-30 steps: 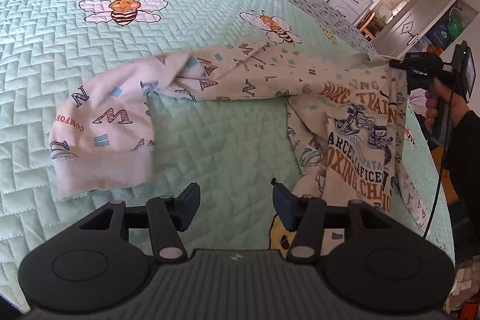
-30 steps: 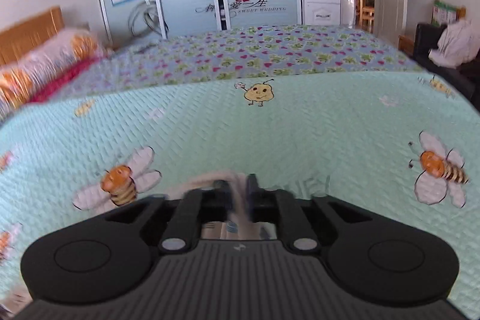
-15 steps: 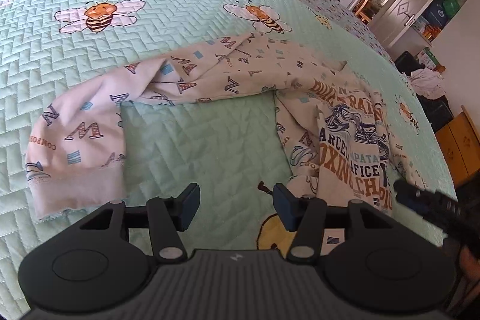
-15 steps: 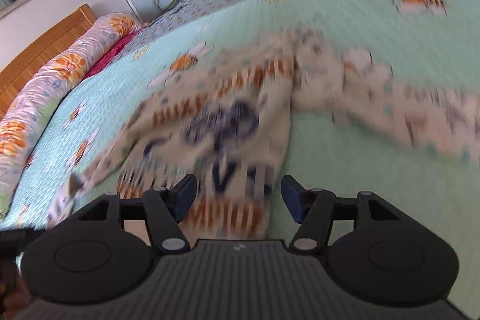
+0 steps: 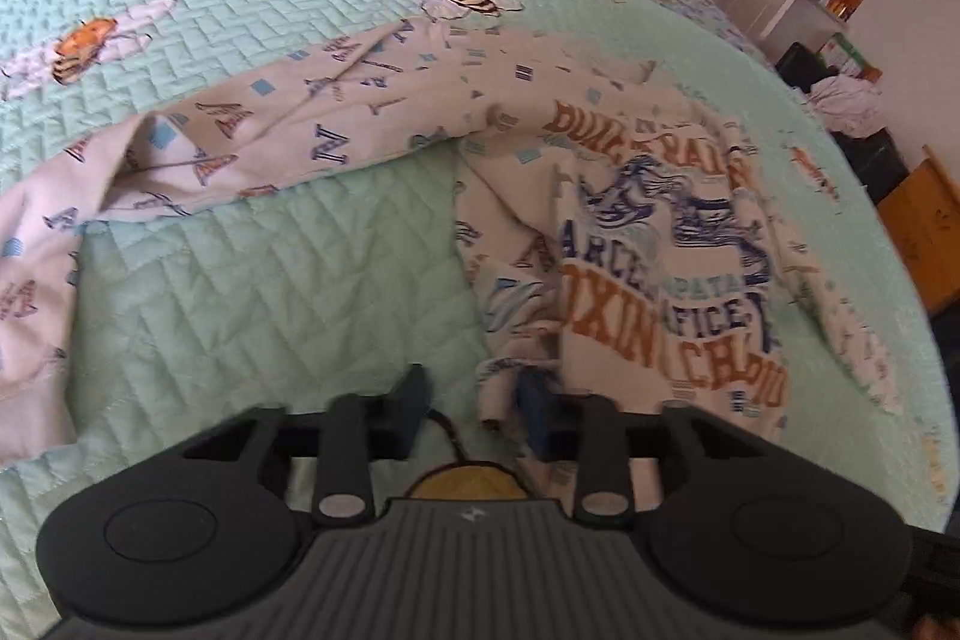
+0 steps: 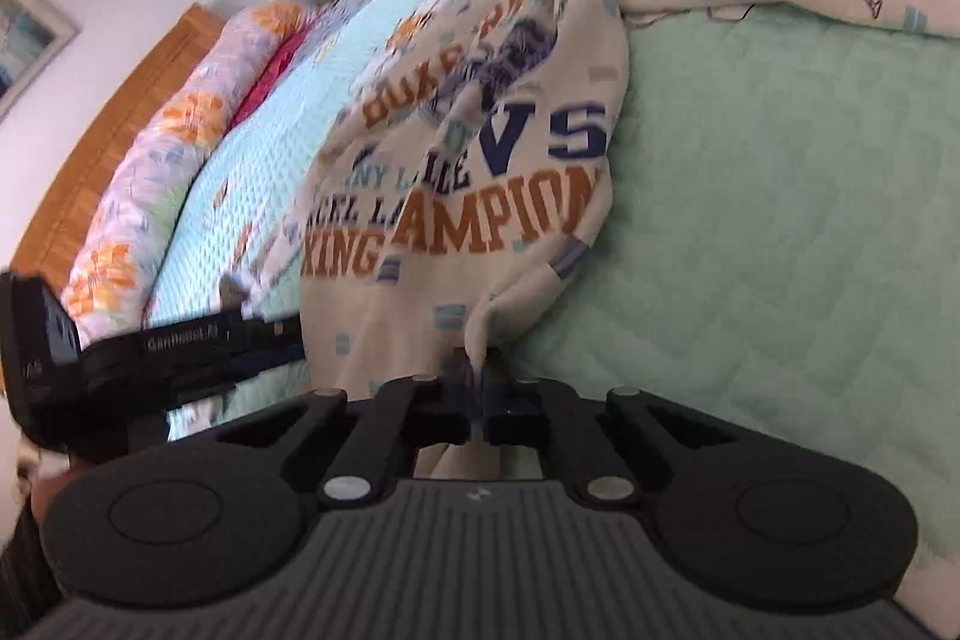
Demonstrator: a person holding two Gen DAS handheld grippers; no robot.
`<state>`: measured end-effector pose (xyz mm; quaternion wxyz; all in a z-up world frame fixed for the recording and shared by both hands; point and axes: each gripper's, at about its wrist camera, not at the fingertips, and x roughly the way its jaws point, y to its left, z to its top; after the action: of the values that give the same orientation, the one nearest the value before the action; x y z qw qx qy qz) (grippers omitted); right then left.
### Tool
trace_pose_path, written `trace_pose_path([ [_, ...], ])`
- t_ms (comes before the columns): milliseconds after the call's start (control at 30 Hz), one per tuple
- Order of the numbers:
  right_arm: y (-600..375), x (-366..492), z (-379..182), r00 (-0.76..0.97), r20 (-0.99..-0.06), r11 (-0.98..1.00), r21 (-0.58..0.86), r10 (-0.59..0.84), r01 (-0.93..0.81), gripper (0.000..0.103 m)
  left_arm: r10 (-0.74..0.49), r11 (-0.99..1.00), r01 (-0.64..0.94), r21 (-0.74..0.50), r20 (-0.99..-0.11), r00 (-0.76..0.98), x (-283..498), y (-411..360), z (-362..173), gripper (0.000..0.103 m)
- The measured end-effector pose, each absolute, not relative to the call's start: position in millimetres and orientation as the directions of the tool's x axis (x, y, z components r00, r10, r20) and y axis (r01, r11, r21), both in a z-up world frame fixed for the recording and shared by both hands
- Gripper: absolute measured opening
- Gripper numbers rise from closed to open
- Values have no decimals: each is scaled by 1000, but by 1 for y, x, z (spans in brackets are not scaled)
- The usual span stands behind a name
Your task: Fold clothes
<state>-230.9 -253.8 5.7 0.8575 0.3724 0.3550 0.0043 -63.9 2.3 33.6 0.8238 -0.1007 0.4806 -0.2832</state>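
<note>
The shirt (image 6: 480,196) is spread on the quilt (image 6: 780,220) ahead, long axis away; its near hem is pinched by the right gripper (image 6: 477,376), while the left gripper (image 5: 471,400) is seen spread beside the hem.

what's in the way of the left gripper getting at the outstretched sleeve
Nothing, so probably yes: the sleeve lies open on the quilt, ahead and left of the left gripper, only bare quilt between.
</note>
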Motion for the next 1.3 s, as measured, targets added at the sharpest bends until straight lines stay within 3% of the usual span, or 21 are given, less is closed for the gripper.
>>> trace_pose_path([
  [300, -309, -298, 101, 896, -440, 749, 614, 62, 250, 3, -693, 721, 454, -524, -550, 466, -130, 69, 122, 3],
  [367, -315, -301, 93, 882, -468, 737, 616, 59, 278, 13, -690, 724, 447, -525, -568, 449, -135, 75, 115, 4],
  [400, -314, -302, 84, 868, -495, 733, 608, 51, 304, 23, -675, 737, 430, -522, -588, 446, -136, 77, 107, 5],
  [433, -313, -303, 74, 852, -521, 729, 600, 44, 329, 30, -656, 755, 404, -517, -618, 435, -134, 77, 96, 8],
  [467, -309, -304, 63, 835, -549, 729, 587, 38, 352, 31, -634, 773, 377, -510, -649, 420, -132, 78, 84, 10],
  [533, -298, -308, 39, 798, -602, 727, 563, 36, 393, 38, -599, 799, 357, -484, -696, 395, -128, 73, 66, 24],
  [667, -285, -318, 19, 751, -659, 746, 516, 31, 422, 40, -561, 820, 369, -438, -745, 361, -119, 60, 41, 41],
  [733, -284, -323, 18, 757, -652, 741, 528, 41, 416, 42, -558, 815, 401, -418, -753, 349, -115, 48, 37, 63],
  [900, -286, -317, 14, 768, -639, 717, 557, 48, 419, 45, -525, 800, 508, -319, -782, 336, -117, 4, 30, 64],
  [967, -287, -311, 13, 773, -632, 708, 569, 52, 418, 46, -500, 798, 541, -266, -793, 348, -117, -13, 25, 63],
  [1000, -287, -308, 11, 778, -626, 704, 577, 55, 414, 45, -494, 795, 554, -245, -792, 359, -117, -21, 23, 57],
  [1067, -287, -301, 10, 783, -619, 703, 584, 62, 407, 41, -516, 786, 556, -271, -783, 348, -115, -26, 23, 16],
  [1100, -288, -297, 10, 780, -623, 707, 581, 66, 403, 18, -557, 773, 546, -324, -758, 340, -114, -20, 30, 5],
  [1133, -288, -294, 12, 777, -625, 705, 585, 77, 401, 2, -604, 754, 532, -385, -724, 332, -114, -12, 39, 5],
  [1300, -292, -317, 70, 876, -481, 713, 629, 45, 308, 2, -753, 655, 514, -554, -527, 393, -132, 44, 113, 5],
])
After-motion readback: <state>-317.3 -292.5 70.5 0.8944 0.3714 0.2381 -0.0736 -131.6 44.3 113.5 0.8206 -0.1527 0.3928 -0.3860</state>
